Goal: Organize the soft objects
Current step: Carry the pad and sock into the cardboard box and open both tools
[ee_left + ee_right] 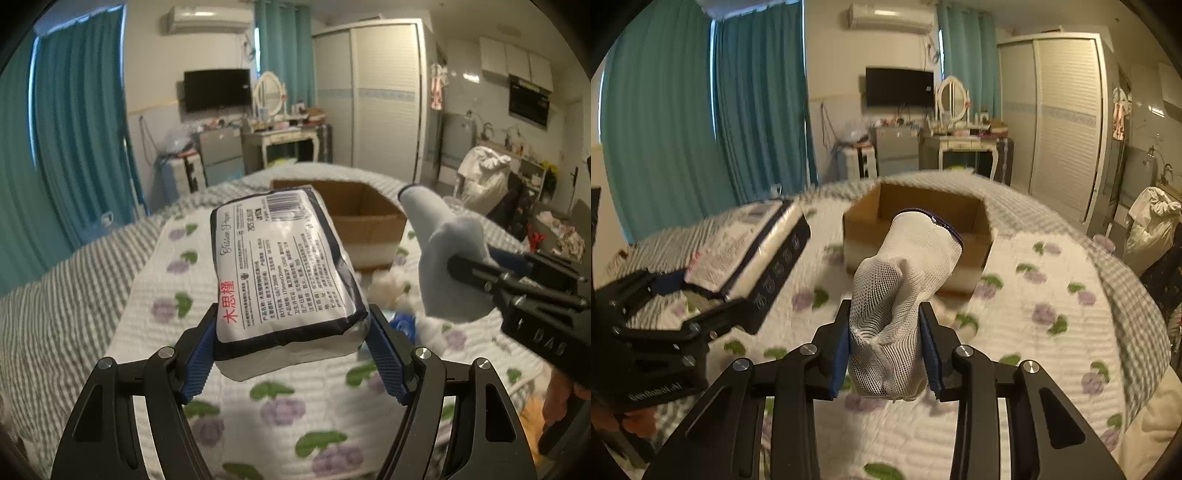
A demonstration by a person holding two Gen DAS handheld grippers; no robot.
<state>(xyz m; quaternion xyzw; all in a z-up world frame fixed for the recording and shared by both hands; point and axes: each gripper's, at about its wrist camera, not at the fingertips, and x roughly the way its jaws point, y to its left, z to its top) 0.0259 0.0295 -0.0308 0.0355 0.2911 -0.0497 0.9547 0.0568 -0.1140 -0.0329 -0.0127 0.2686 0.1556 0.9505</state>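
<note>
— So, what is the left claw (pixel 291 347) holding?
— A pack of tissue paper (pixel 284 269), clamped between its blue pads at centre frame, lifted above the bed's quilt (pixel 155 295).
— And the right claw (pixel 884 343)?
— Closed on a white mesh sock (pixel 901 288), low centre in its own view; its cuff points up toward the cardboard box (pixel 967 206).
— Where's that box?
— Mid-frame, open, resting on the quilt. Something white and fluffy (pixel 388 284) lies near it, possibly a soft toy; too blurred to tell.
</note>
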